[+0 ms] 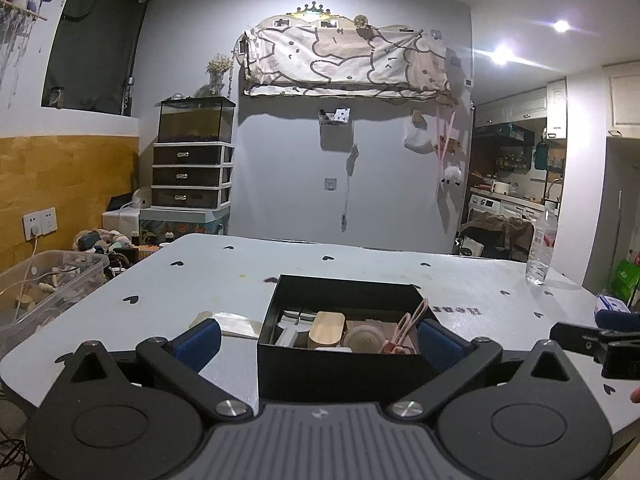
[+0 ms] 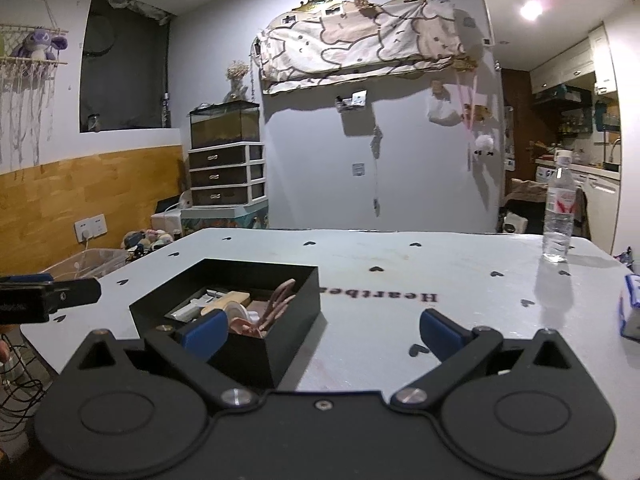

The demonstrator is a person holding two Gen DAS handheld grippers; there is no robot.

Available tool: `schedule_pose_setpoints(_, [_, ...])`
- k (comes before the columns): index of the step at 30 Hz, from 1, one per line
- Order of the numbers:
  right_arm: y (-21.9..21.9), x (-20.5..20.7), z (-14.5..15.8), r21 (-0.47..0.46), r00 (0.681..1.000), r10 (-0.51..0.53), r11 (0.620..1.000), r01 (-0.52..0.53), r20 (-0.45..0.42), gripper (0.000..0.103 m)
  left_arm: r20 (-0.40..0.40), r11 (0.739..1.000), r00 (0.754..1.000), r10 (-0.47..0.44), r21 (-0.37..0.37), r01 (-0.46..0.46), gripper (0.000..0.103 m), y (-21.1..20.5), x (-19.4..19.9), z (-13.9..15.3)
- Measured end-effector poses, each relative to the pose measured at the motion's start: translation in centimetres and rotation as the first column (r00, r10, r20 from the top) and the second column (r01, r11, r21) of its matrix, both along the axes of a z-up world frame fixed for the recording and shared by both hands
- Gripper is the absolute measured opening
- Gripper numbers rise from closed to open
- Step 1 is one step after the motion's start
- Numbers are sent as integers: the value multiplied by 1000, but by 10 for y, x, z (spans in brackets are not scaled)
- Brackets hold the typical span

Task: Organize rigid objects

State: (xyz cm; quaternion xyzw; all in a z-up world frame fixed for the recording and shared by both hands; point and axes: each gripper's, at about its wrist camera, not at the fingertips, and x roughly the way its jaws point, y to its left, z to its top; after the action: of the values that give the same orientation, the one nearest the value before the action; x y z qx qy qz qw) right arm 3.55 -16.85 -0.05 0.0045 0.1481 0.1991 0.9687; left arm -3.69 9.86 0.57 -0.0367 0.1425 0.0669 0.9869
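A black open box stands on the pale table, filled with small items: a wooden block, a round tape roll, pink scissors and white pieces. My left gripper is open and empty, with its fingers on either side of the box's near end. A flat pale object lies left of the box. In the right wrist view the box sits left of centre. My right gripper is open and empty, its left finger in front of the box.
A clear water bottle stands at the table's far right. A blue-and-white packet lies at the right edge. A clear plastic bin sits beyond the left edge. The right gripper's tip shows at right.
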Motion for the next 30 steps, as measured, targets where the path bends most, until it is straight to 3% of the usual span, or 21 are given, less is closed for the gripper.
schedule_pose_setpoints(30, [-4, -13, 1, 4, 1000, -24, 1000, 24, 3, 103, -12, 999, 1000, -22, 25, 22, 103, -7, -10, -4])
